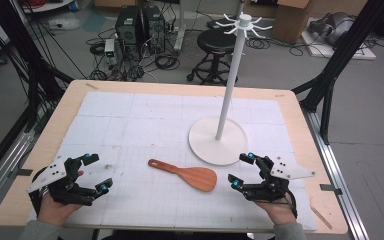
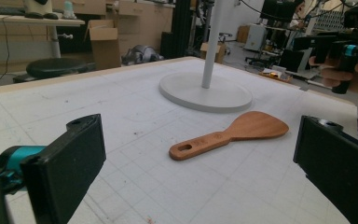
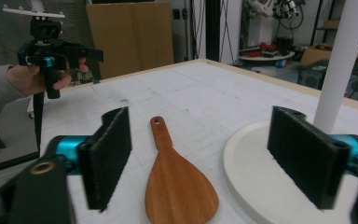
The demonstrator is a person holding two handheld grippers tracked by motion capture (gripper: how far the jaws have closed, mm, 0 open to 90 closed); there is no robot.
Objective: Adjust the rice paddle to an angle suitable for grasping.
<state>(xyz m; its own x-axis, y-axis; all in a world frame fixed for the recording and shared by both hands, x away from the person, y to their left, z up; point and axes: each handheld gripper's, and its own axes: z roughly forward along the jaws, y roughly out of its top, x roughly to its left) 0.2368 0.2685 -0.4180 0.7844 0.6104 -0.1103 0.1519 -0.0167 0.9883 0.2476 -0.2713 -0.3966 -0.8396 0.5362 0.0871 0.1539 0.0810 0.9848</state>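
**Wooden Spatula Between Two Open Tools, Hook Stand Behind**

The left tool and right tool are held low near the tabletop front edge, jaws spread wide, nothing gripped. Between them the spatula lies flat: smooth reddish wood, rounded blade, holed handle, apparently for hanging. Beyond, just beside the blade, stands a white stand, a disc-based pole topped with radial hooks.

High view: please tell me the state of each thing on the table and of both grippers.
Wooden spatula: lying flat on the white mat, handle toward the left gripper, not held.
White stand: upright on its round base, hooks at the top bare.
Left gripper: jaws open, holding nothing.
Right gripper: jaws open, holding nothing, beside the spatula's blade.
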